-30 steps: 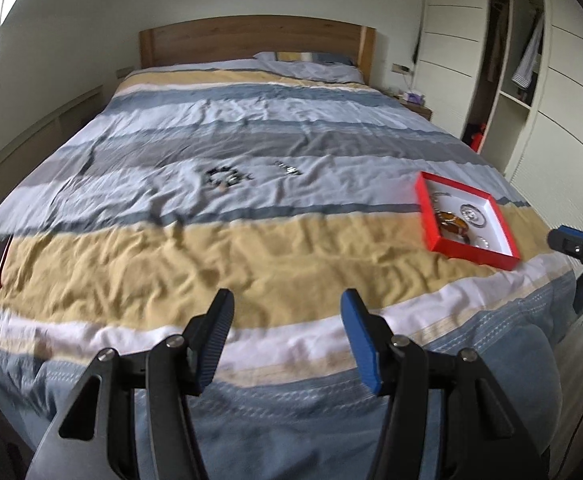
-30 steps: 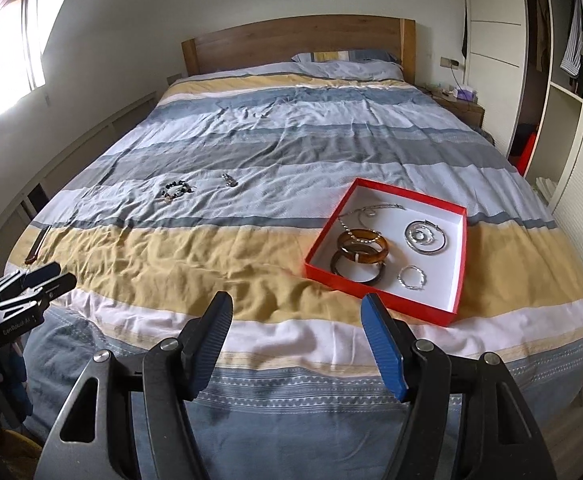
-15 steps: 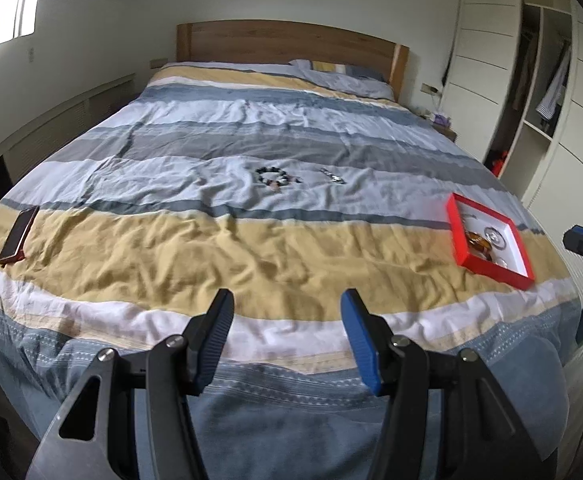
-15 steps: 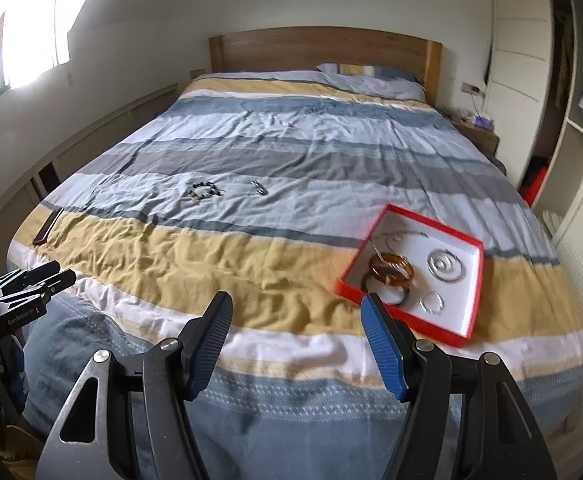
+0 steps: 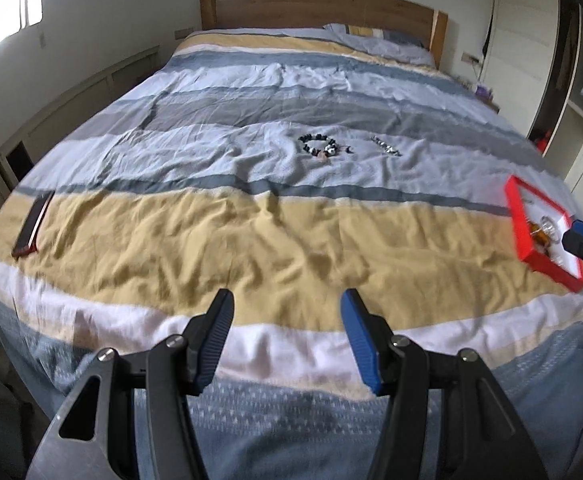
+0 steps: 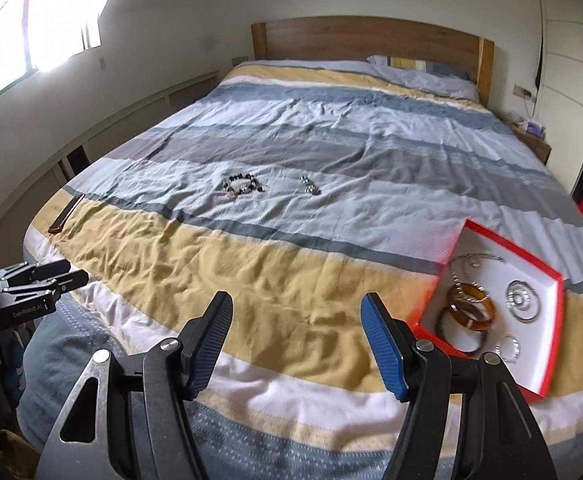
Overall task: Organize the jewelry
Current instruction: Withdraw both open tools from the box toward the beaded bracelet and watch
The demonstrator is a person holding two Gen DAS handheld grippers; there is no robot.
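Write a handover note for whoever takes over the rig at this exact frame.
Left gripper: jaws open, empty, above the foot of the bed.
Right gripper: jaws open, empty, just left of the red tray.
Done: tray near the bed's right edge holds an amber bangle, a dark bangle, silver rings and a chain.
Left: beaded bracelet and a small silver piece lie loose mid-bed on the pale stripe; they appear to belong in the tray.
A dark flat object lies at the left edge.
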